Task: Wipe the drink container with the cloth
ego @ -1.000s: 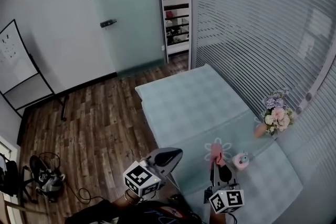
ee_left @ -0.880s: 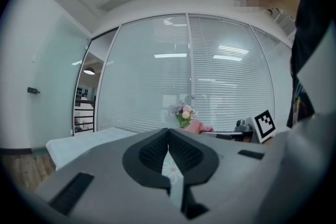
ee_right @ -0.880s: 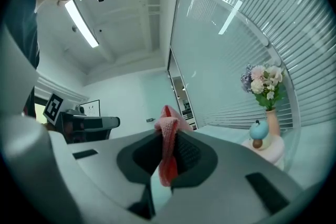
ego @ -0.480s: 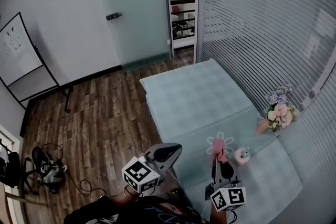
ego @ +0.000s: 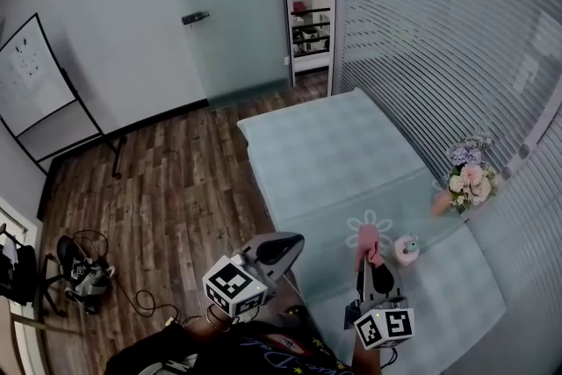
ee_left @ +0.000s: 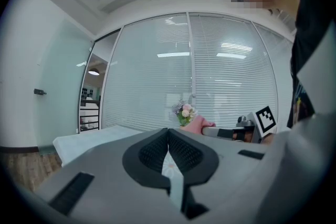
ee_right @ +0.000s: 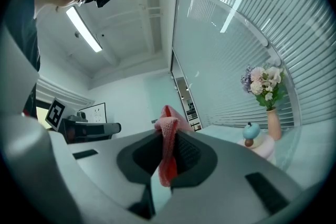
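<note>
A small pink drink container [ego: 405,249] with a blue knob on its lid stands on the pale green table [ego: 334,154], also seen in the right gripper view as the container [ee_right: 257,143]. My right gripper [ego: 368,252] is shut on a pink cloth [ee_right: 168,134]; the cloth [ego: 366,238] sticks out just left of the container, apart from it. My left gripper [ego: 285,247] hangs over the table's left edge, shut with nothing between its jaws, its pads [ee_left: 157,149] pressed together.
A vase of flowers [ego: 465,184] stands at the table's right edge by the blinds, visible as the vase [ee_right: 269,97] beyond the container. A flower-shaped mat [ego: 364,233] lies under the cloth. Wooden floor, a whiteboard [ego: 35,92] and a glass door lie to the left.
The head view has drifted a little, so the table sits slightly higher and rightward. Both grippers keep their places relative to the table and the container.
</note>
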Motion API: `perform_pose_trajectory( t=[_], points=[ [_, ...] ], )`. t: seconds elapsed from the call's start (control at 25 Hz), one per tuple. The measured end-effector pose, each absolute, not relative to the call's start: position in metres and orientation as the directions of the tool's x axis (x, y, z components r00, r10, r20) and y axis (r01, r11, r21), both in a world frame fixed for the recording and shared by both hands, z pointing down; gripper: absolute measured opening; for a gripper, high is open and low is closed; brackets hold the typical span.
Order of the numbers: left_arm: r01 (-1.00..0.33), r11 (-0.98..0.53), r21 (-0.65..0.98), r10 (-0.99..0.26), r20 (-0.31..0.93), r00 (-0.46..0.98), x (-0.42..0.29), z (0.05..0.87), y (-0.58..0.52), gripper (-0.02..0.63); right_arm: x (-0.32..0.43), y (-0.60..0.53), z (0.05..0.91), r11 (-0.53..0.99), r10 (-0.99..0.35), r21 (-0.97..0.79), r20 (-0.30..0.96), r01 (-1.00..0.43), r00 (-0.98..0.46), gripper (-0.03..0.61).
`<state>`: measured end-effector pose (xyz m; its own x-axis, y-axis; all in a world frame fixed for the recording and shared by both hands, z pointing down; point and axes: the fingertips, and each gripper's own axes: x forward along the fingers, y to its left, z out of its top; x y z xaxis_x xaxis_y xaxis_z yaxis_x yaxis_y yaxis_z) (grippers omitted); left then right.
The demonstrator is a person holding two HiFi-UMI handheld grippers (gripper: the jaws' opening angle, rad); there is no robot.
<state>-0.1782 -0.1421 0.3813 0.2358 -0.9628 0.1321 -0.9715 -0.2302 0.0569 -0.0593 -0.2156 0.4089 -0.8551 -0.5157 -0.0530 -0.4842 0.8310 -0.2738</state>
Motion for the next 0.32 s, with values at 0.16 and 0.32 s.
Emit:
perform_pose_trajectory(
  t=[0.16, 0.32],
  points=[
    [-0.972, -0.23, 0.051, -0.963, 0.132, 0.235, -0.1757, 0.3818, -0.1371, 0.005, -0.0563, -0.2116, 0.4086, 0.831, -0.513, -0.279, -0.054, -0.481, -0.857, 0.028],
    [-0.974, -0.222, 0.051, -0.965, 0.133, 0.227, -0.1735, 0.383, -0.1342, 0.005, -0.0539, -0.2091, 0.4076, 0.832, -0.51, -0.283, -0.054, -0.477, -0.858, 0.028]
  ],
)
